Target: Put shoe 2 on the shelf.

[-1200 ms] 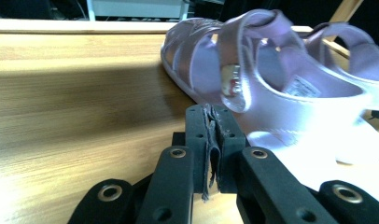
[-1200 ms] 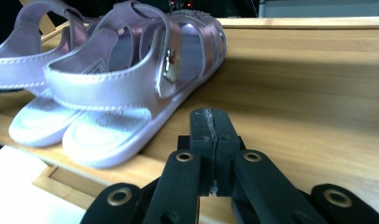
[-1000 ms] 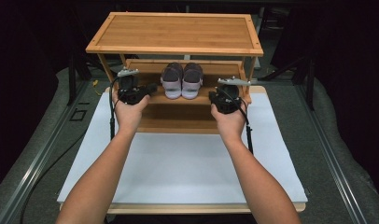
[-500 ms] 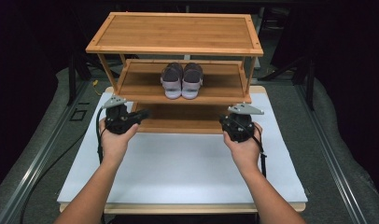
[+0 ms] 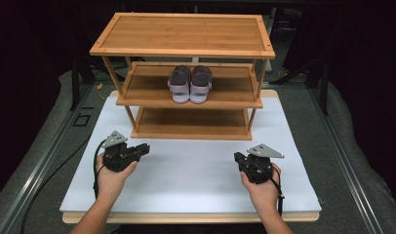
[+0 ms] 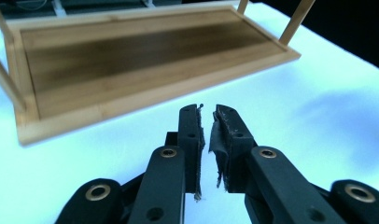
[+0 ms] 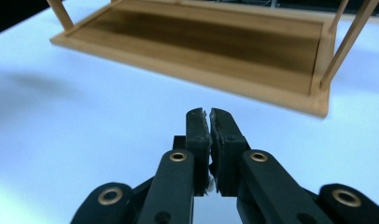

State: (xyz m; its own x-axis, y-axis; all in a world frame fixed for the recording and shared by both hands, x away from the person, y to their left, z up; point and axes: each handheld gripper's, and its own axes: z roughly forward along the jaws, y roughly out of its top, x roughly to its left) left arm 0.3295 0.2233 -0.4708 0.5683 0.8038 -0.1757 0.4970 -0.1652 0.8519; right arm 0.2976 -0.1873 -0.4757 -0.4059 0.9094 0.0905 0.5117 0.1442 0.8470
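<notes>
A three-shelf bamboo rack point(image 5: 182, 33) stands at the back of the white tabletop point(image 5: 191, 180). A pair of grey-lilac shoes point(image 5: 189, 84) sits on its middle shelf, toes toward me. My left gripper point(image 5: 143, 148) rests low over the table, front left of the rack. Its jaws have just been opening: in the left gripper view point(image 6: 207, 113) a narrow slit shows between the pads, with nothing in it. My right gripper point(image 5: 241, 159) is low at the front right. Its jaws have also just been opening slightly, and in the right gripper view point(image 7: 209, 114) the pads nearly touch, empty.
The rack's bottom shelf point(image 6: 131, 60) lies bare just ahead of both grippers, also seen as the bottom shelf point(image 7: 215, 42) in the right gripper view. Thin bamboo legs point(image 7: 346, 44) stand at its corners. Grey floor with metal rails point(image 5: 49, 151) and cables surrounds the table.
Both hands have drawn back from the middle shelf toward me and sunk to the tabletop, spreading apart. The shoes stay on the shelf.
</notes>
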